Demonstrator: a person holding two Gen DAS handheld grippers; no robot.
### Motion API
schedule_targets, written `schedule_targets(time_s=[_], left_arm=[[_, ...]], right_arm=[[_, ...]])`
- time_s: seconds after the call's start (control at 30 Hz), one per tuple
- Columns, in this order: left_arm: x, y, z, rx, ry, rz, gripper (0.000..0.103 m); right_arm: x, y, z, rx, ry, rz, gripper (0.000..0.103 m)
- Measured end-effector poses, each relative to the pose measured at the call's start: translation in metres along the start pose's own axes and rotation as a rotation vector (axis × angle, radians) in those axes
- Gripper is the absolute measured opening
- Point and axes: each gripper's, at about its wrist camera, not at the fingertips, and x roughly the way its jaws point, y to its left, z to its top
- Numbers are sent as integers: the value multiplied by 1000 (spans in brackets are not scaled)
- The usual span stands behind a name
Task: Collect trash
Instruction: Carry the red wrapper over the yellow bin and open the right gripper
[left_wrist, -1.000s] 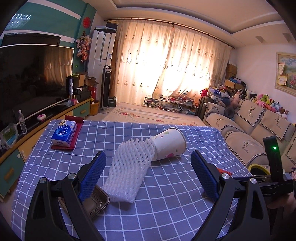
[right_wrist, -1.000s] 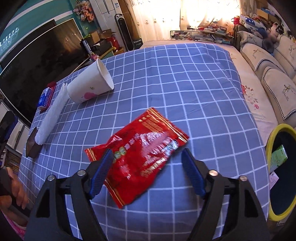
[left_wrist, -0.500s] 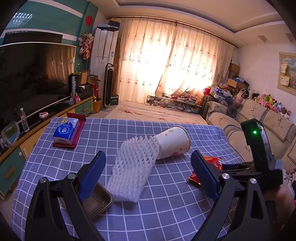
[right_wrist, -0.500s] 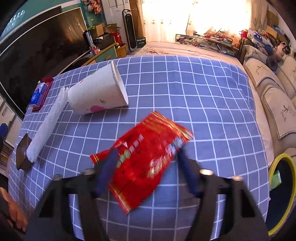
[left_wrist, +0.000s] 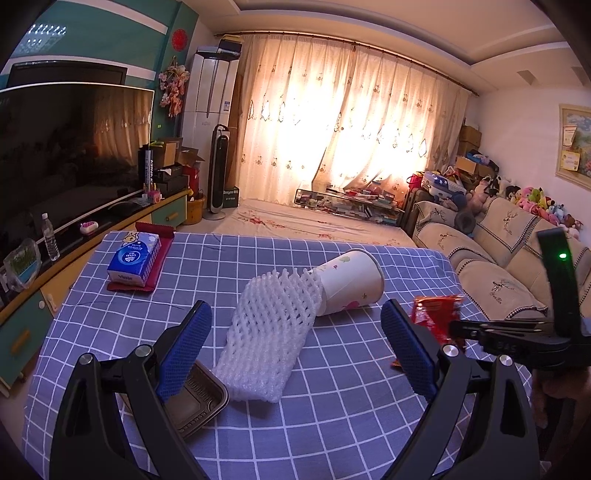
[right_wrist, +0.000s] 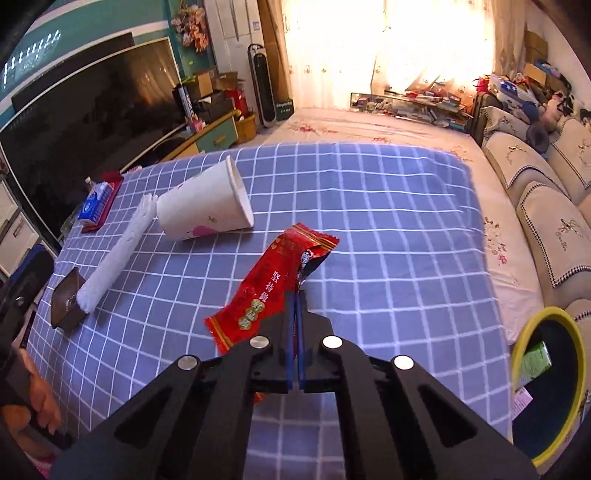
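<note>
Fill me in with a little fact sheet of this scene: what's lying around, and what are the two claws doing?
Setting: living room, checked tablecloth
Right gripper: shut on the red wrapper
Left gripper: open, holding nothing
Paper cup: on its side
White foam net: flat, one end touching the cup
Dark tray: beside the net's near end
Tissue pack: far left corner
Bin: yellow rim, off the table's right edge

Paper cup (right_wrist: 205, 206) lies on its side mid-table, the landmark. Foam net sleeve (right_wrist: 118, 254) touches its base, running to a dark tray (right_wrist: 66, 304) near the table edge: that side blocked. Checked tablecloth (right_wrist: 388, 221) beyond the cup's mouth is bare. Tissue pack (right_wrist: 95, 203) sits behind the cup.
</note>
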Motion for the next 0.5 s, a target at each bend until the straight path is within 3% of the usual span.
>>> schedule_targets(time_s=[0.3, 0.5], left_arm=[[-1, 0, -1, 7, -12, 9, 91], [-1, 0, -2, 10, -15, 13, 91]], right_arm=[[-55, -54, -21, 79, -91, -113, 1], [-100, -113, -35, 179, -157, -222, 1]])
